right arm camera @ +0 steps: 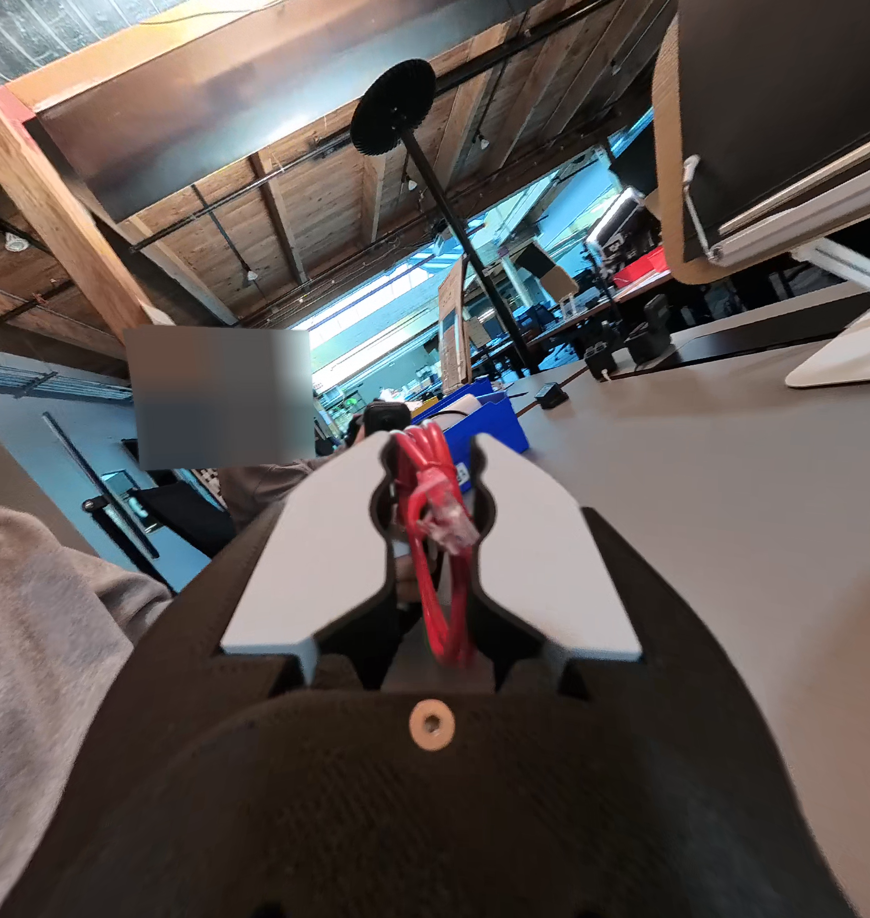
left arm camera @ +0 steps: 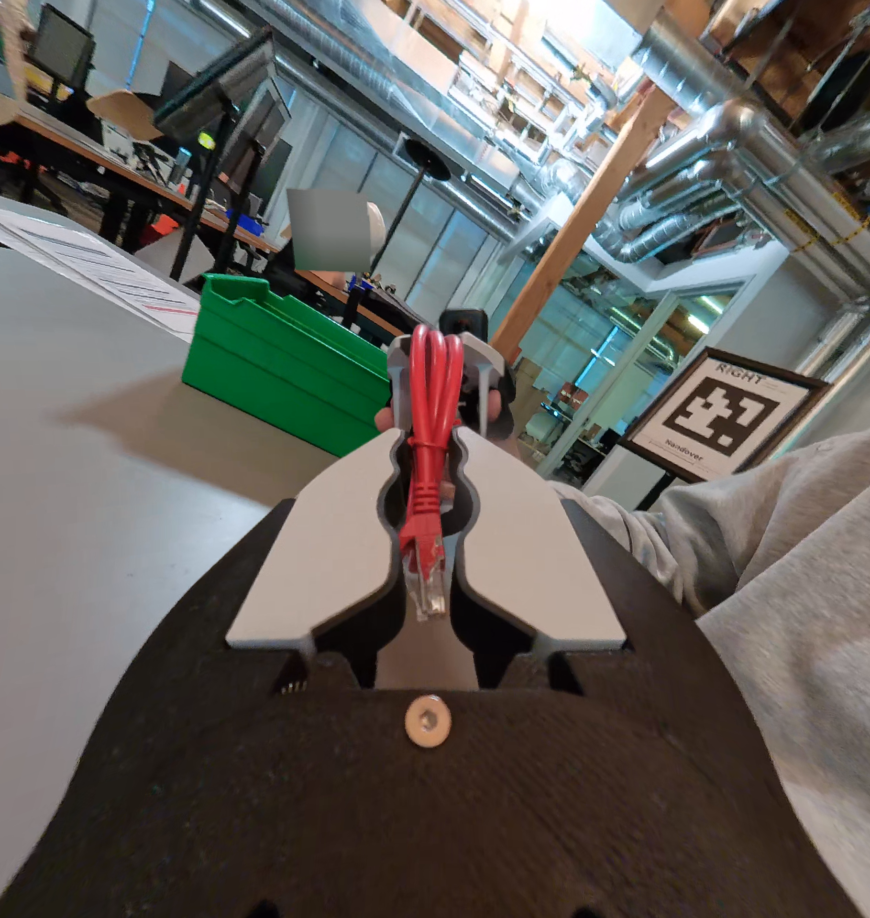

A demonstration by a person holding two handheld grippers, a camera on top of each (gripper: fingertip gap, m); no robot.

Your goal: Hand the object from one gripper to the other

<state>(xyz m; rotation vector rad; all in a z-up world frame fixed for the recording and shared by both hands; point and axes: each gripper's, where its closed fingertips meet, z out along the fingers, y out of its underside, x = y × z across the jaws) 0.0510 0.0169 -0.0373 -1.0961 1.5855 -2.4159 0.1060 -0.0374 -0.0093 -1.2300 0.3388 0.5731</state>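
Observation:
A coiled red network cable with clear plugs is held up in the air between the two grippers. My left gripper is shut on the red cable's bound middle, with one plug lying back between its grey fingers. My right gripper faces it. Its fingers stand on either side of the cable's loops with a little slack, so it looks open. In the left wrist view the right gripper shows just beyond my left fingertips, around the loop end. A hand holds it.
A grey table lies below on the left, with a green bin and a printed sheet on it. A blue bin and a monitor foot stand on the table in the right wrist view. A framed marker sign stands at the right. Grey sleeves show. Tip to tip, the grippers are about 9 cm apart.

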